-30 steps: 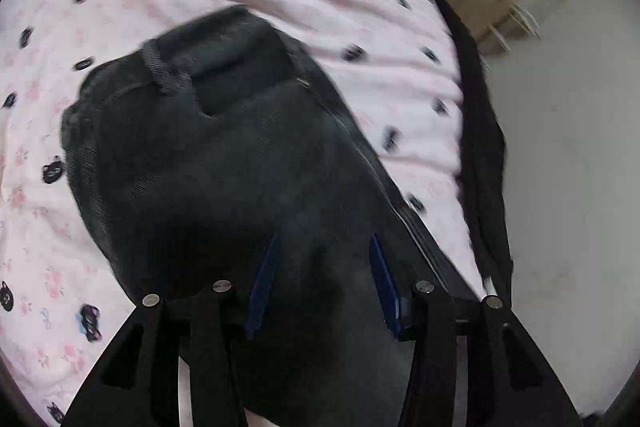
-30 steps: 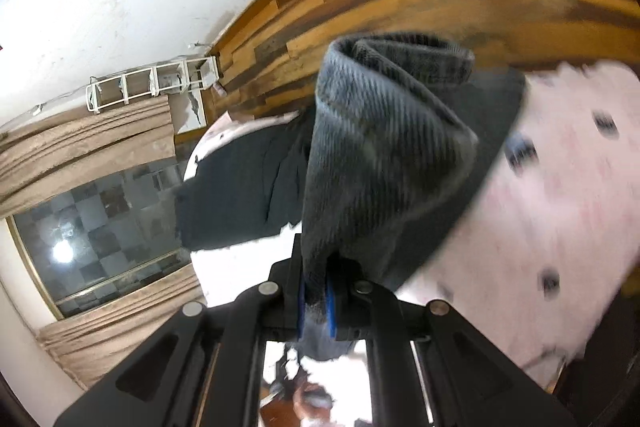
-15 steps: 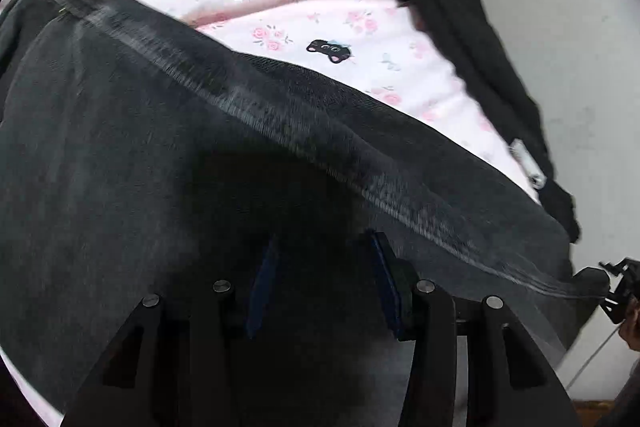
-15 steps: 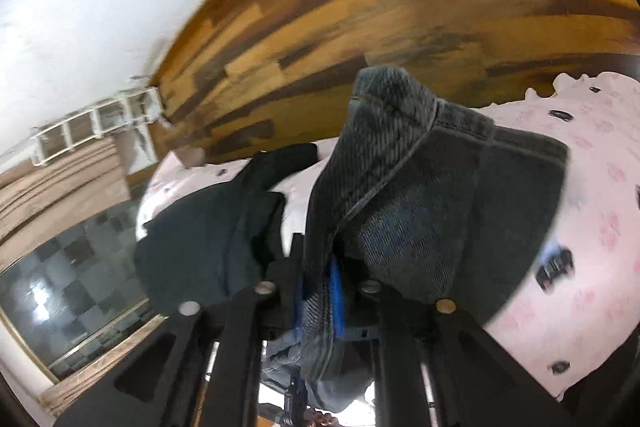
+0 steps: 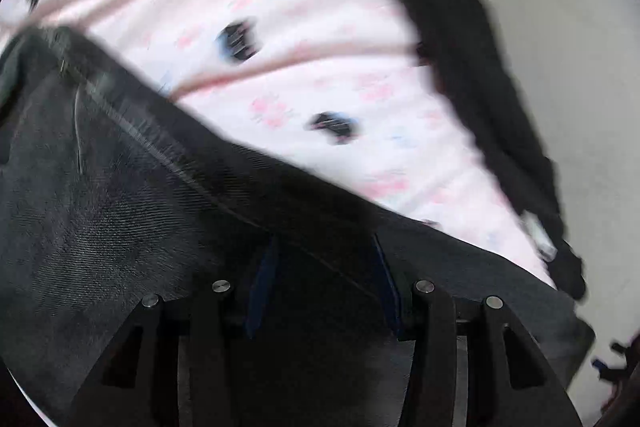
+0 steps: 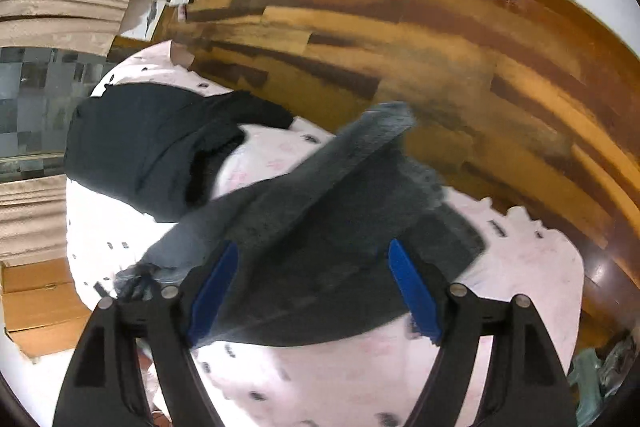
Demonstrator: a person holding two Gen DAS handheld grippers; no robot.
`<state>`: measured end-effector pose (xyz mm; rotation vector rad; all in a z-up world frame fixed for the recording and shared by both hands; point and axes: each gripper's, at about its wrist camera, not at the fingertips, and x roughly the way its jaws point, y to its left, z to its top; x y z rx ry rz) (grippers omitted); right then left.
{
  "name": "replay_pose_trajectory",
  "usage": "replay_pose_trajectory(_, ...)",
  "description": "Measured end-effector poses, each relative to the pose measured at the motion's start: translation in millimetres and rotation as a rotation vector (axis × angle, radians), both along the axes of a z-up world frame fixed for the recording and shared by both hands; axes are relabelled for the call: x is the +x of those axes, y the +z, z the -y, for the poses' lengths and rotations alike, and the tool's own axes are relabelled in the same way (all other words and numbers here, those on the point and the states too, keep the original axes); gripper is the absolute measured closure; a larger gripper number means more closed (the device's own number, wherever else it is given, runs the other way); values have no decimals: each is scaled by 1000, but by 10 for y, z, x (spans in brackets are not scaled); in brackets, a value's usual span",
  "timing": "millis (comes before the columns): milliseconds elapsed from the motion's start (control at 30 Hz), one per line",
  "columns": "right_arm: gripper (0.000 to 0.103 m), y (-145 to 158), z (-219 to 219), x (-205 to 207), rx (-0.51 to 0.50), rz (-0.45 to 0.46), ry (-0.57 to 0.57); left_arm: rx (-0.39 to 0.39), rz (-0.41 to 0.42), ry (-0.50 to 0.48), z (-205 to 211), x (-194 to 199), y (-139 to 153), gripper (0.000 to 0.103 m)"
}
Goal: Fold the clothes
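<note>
Dark grey jeans [image 5: 120,211] lie on a pink bedsheet with black cat prints [image 5: 280,27]. In the left wrist view my left gripper [image 5: 324,255] hangs just above the jeans, jaws apart with nothing held. In the right wrist view the jeans [image 6: 320,219] lie folded over on the sheet [image 6: 520,287], and my right gripper [image 6: 312,267] is open above them, blue pads wide apart. The view is blurred by motion.
A black garment [image 6: 152,143] lies bunched at the far end of the bed; it runs along the bed edge in the left wrist view [image 5: 480,67]. Wooden floor [image 6: 400,39], a white wall, curtains and a cardboard box [image 6: 36,311] surround the bed.
My right gripper has opened and let go of the jeans, which dropped onto the sheet. My left gripper has shifted over the jeans, jaws still apart.
</note>
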<state>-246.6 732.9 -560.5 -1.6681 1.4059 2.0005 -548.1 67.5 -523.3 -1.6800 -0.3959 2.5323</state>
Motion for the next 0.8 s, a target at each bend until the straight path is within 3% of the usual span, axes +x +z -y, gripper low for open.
replay_pose_trajectory(133,23,-425,-204,316,-146,-69,-163,-6,-36,-149,-244,214,266,60)
replay_pose_trajectory(233,23,-826,-274,384,-269,-150,-275,50,-33,-164,-275,428,378,60)
replay_pose_trajectory(333,26,-1110,-258,325,-297,-150,-306,94,-21,-158,-253,689,401,60)
replay_pose_trajectory(400,49,-1306,-212,272,-301,-107,-308,114,-8,-149,-246,816,378,60)
replay_pose_trajectory(433,71,-1395,-182,255,-303,-82,-310,119,1,-142,-246,857,347,60)
replay_pose_trajectory(467,76,-1431,-163,243,-300,-72,-309,124,10,-135,-246,898,317,60)
replay_pose_trajectory(600,88,-1263,-154,270,-251,-105,-313,144,39,-106,-229,1063,212,60)
replay_pose_trajectory(700,91,-839,-199,401,-221,-174,-329,158,28,-90,-192,1128,211,60)
replay_pose_trajectory(800,91,-284,-182,503,-178,-233,-274,168,21,-84,-155,1177,234,60)
